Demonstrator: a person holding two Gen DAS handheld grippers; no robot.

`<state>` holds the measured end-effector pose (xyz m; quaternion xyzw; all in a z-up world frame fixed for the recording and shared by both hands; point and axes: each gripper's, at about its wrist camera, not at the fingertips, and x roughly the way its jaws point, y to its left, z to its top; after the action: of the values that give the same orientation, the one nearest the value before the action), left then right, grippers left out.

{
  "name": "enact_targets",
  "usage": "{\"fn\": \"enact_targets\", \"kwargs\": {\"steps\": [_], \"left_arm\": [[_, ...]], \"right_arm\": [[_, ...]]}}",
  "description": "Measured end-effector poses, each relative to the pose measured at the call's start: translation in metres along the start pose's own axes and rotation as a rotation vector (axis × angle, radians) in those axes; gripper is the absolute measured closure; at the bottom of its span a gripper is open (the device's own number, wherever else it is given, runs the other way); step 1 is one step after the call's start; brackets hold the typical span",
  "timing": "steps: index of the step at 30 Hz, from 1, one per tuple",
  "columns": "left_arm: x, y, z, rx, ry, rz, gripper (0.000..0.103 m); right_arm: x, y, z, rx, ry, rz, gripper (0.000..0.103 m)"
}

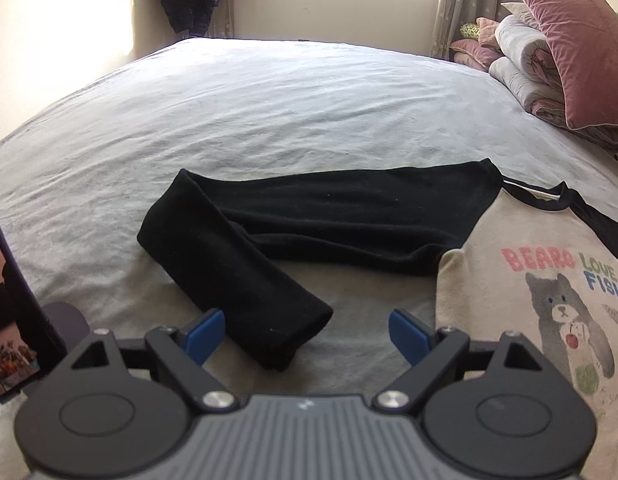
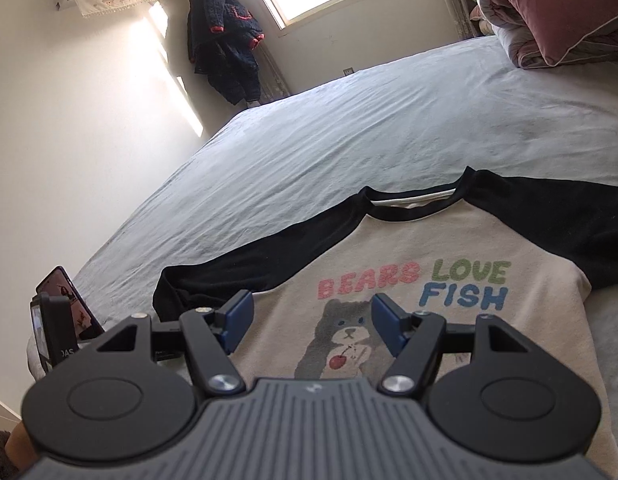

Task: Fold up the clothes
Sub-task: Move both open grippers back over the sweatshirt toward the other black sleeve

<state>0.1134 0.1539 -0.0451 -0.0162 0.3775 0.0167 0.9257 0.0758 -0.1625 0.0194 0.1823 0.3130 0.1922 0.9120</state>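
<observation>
Bedroom with wide grey-sheeted bed (image 1: 269, 92), cream raglan shirt (image 2: 409, 240) with bear print spread flat near the front edge, black sleeve (image 1: 245, 264) bent back toward left gripper (image 1: 305, 332), jaws apart and empty over the cuff, right gripper (image 2: 311, 320) jaws apart, empty above the print.

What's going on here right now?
A person is holding two claws over a shirt spread face-up on the bed, ready to fold it. The left claw is open just above the cuff of the bent black sleeve. The right claw is open over the bear print. Neither grips anything yet.
</observation>
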Motion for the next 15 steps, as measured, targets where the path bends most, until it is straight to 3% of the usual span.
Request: {"fn": "enact_targets", "kwargs": {"steps": [6,11,15], "left_arm": [[0.007,-0.002,-0.002,0.02,-0.002,0.021,0.019],[0.018,-0.008,-0.004,0.096,-0.04,0.093,0.026],[0.024,-0.011,-0.003,0.131,-0.051,0.107,0.03]], "right_arm": [[-0.003,0.006,0.0,-0.011,0.007,-0.006,0.034],[-0.01,0.01,-0.001,-0.008,0.003,0.001,0.033],[-0.012,0.017,0.001,-0.023,0.009,-0.005,0.033]]}}
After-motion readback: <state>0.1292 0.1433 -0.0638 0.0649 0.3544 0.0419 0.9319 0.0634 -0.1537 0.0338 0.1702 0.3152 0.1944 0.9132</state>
